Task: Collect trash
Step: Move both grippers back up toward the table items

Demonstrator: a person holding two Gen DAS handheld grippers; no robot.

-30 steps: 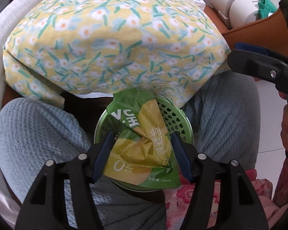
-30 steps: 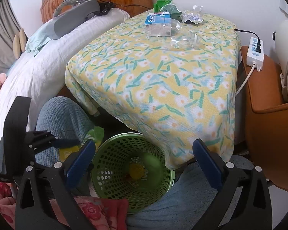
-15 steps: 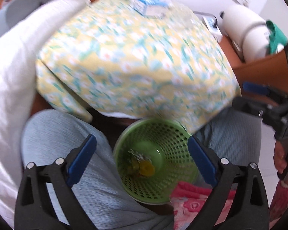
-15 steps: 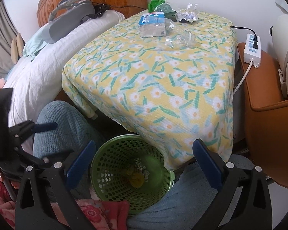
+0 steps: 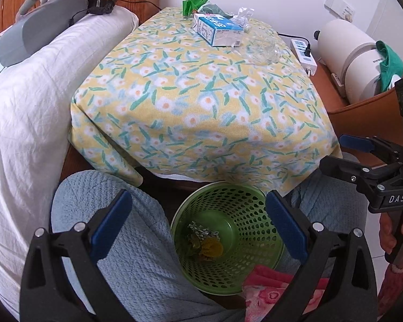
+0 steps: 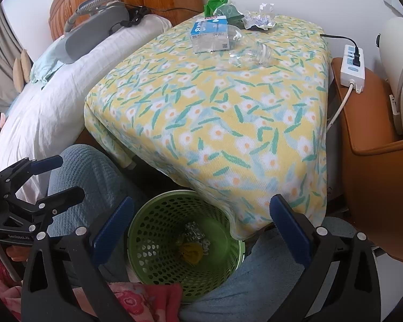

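Note:
A green perforated basket (image 5: 228, 196) stands on the floor between a person's knees, under the table's edge. A crumpled green and yellow pouch (image 5: 204, 244) lies at its bottom with foil scraps. My left gripper (image 5: 198, 209) hangs open above the basket with nothing between its fingers. My right gripper (image 6: 201, 206) is open and empty over the same basket (image 6: 158, 214). On the floral tablecloth (image 5: 201, 102), at the far side, lie a blue and white carton (image 5: 217, 30), a clear plastic bottle (image 5: 263, 48), a crumpled clear wrapper (image 5: 241, 16) and a green bag (image 5: 194, 2).
A bed with a white cover (image 5: 27, 102) and a grey device (image 5: 37, 29) borders the table on the left. On the right, a brown seat (image 6: 368, 123) carries a power strip (image 6: 353, 67) and a white cylinder (image 5: 346, 51). A pink floral cloth (image 5: 271, 292) overlaps the basket's near rim.
My left gripper opened and let go of the green and yellow pouch, which dropped into the basket. The left gripper then rose and tilted up toward the table. The right gripper stayed still.

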